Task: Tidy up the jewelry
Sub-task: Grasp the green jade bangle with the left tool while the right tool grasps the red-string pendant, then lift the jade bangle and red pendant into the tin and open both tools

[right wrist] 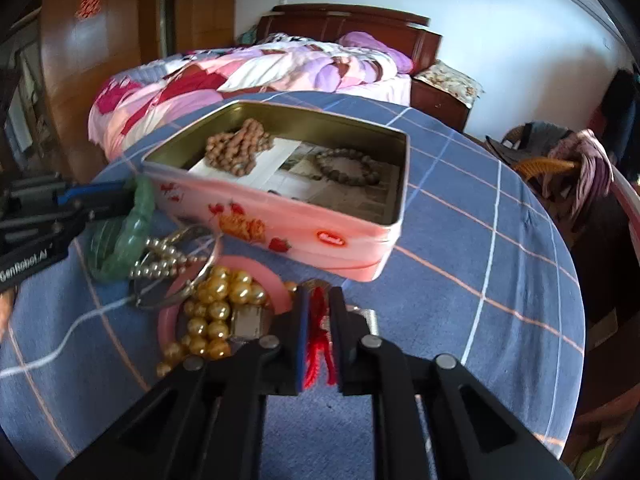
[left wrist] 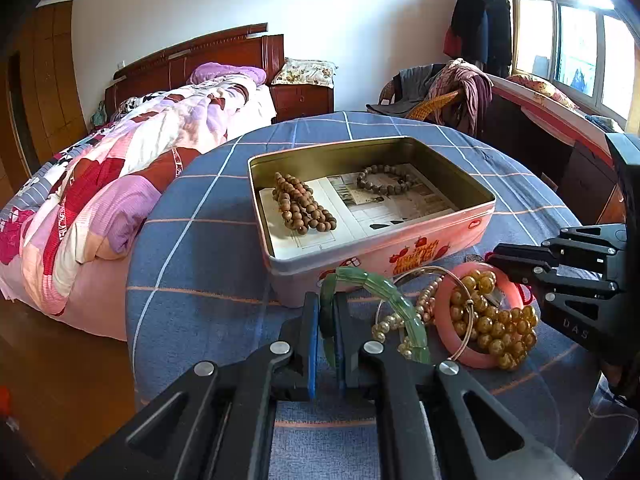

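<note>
A pink open tin (left wrist: 472,224) (right wrist: 372,248) stands on the blue checked table, holding a brown bead string (left wrist: 302,208) (right wrist: 236,146) and a dark bead bracelet (left wrist: 386,180) (right wrist: 348,166). In front of it lies a pile: pink bangle (left wrist: 444,320) (right wrist: 166,320), golden beads (left wrist: 496,324) (right wrist: 218,308), pearl strand (left wrist: 426,304) (right wrist: 160,264), silver hoop (left wrist: 464,292). My left gripper (left wrist: 326,312) (right wrist: 128,196) is shut on a green jade bracelet (left wrist: 384,292) (right wrist: 136,240). My right gripper (right wrist: 320,304) (left wrist: 520,276) is shut on a red cord (right wrist: 318,344) at the pile's right edge.
The round table's cloth (left wrist: 192,264) (right wrist: 480,240) drops off at the left and far edges. A bed with a pink quilt (left wrist: 120,168) (right wrist: 240,68) lies beyond. A wicker chair with clothes (left wrist: 440,96) (right wrist: 560,164) and a desk stand at the right.
</note>
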### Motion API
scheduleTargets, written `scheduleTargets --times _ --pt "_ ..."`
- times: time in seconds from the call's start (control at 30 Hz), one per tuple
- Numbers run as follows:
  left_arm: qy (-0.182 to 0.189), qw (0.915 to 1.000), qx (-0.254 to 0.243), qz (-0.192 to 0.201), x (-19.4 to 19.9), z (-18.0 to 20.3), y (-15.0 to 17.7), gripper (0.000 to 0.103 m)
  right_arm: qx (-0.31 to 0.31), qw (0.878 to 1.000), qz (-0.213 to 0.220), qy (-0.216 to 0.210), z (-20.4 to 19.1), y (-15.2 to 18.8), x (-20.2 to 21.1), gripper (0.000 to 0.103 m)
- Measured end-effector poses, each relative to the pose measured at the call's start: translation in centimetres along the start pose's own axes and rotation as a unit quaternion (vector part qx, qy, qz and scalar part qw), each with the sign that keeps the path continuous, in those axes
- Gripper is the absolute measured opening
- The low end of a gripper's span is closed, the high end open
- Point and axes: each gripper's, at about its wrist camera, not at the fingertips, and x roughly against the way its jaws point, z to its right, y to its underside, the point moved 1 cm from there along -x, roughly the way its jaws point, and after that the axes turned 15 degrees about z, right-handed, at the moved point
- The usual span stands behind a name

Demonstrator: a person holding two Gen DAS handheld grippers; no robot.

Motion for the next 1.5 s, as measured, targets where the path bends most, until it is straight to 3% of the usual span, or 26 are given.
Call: scheduleTargets --times 0.23,0.6,0.8,0.9,1.03,1.07,1.1,1.13,1.17,1.4,1.5 --pt "-0.002 1.0 0.004 0.008 0.4 -0.2 -0.3 0.006 -0.015 1.0 0.017 -0.002 0.4 0.3 0.9 0.004" --pt "0.0 0.9995 0.008 0.029 1.6 -0.2 -1.5 0.006 -0.037 0.997 0.072 0.014 1.4 -1.8 3.8 0.003" --pt "0.004 0.9997 0.006 0.025 1.5 0.1 -1.4 0.006 -0.022 0.998 0.054 -0.002 0.9 -1.8 3.2 0.003" --pt "0.009 0.9998 0.002 0.016 1.1 0.4 -1.0 0.006 -0.007 0.999 0.035 0.01 0.5 -1.1 1.9 0.014" --pt "0.012 0.9999 0.0 0.01 0.8 0.5 -0.7 0.006 0.013 1.0 -0.007 0.016 0.5 0.3 0.5 0.015" --pt "0.012 0.9999 0.001 0.009 0.8 0.5 -0.6 0.006 0.014 1.0 -0.006 0.014 0.5 0.5 0.6 0.019" --pt "0.011 0.9999 0.001 0.009 0.8 0.5 -0.6 0.006 0.01 1.0 -0.005 0.009 0.5 0.6 0.6 0.033" --pt "0.011 0.9999 0.002 0.008 0.7 0.5 -0.6 0.006 0.01 1.0 -0.006 0.014 0.6 0.7 0.7 0.04" --pt "0.011 0.9999 0.002 0.009 0.7 0.5 -0.6 0.006 0.01 1.0 -0.008 0.018 0.8 0.7 0.7 0.04" --pt "0.011 0.9999 0.003 0.005 0.6 0.4 -0.5 0.006 0.013 1.0 -0.001 0.026 0.9 0.9 1.1 0.026" --pt "0.011 0.9999 0.004 0.006 0.6 0.4 -0.5 0.006 0.022 0.999 -0.001 0.03 0.7 1.0 1.4 0.014"
